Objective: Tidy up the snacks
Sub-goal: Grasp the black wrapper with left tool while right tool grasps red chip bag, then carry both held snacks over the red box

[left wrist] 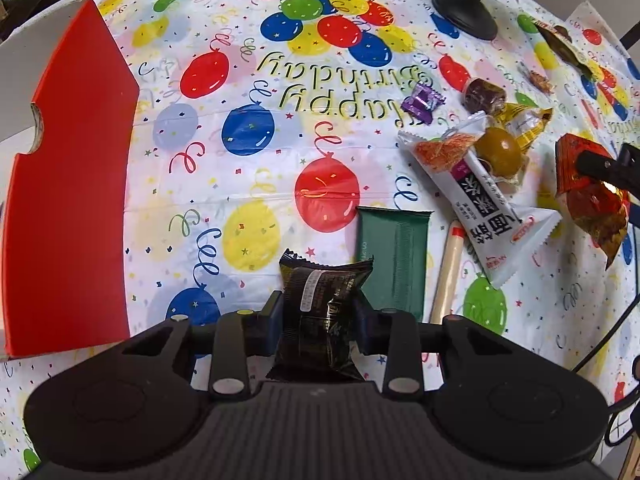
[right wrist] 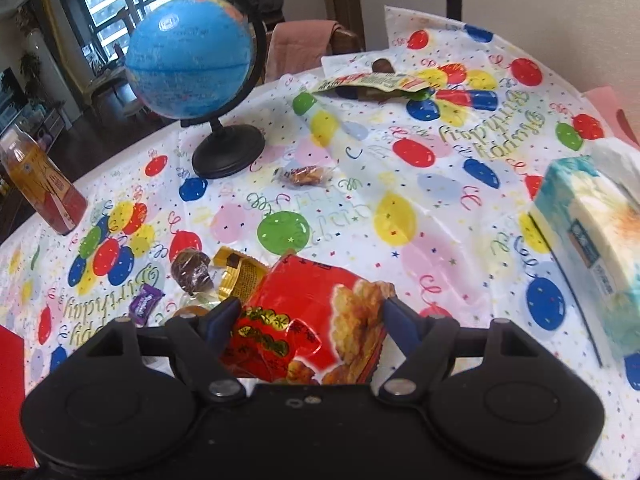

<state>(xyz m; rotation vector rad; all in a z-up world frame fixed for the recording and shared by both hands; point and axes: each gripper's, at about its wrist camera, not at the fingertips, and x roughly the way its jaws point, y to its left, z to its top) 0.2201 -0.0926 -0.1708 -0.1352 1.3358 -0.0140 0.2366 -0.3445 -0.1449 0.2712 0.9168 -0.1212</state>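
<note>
At the far left of the left wrist view a red box (left wrist: 76,184) lies on the balloon-print tablecloth (left wrist: 248,128), its white inside wall showing beyond the red flap. Right of it, low in the centre, the left gripper (left wrist: 320,312) is clamped on a black snack packet (left wrist: 320,308), both blue pads pressing its sides and the packet standing upright between them. Just beyond lies a green wrapper (left wrist: 394,256), then a pale wooden stick (left wrist: 448,272) and a white snack bag (left wrist: 480,192) with black lettering. Behind these sit a purple candy (left wrist: 424,100), a dark brown sweet (left wrist: 482,94), a gold packet (left wrist: 524,122) and an olive-green round sweet (left wrist: 500,148). At the right edge the right gripper (right wrist: 310,314) grips a red snack bag (right wrist: 304,320) printed with fried pieces, raised slightly off the cloth. Farther right in the right wrist view stands a tissue box (right wrist: 592,240); a globe (right wrist: 192,60) stands at the table's far side.
</note>
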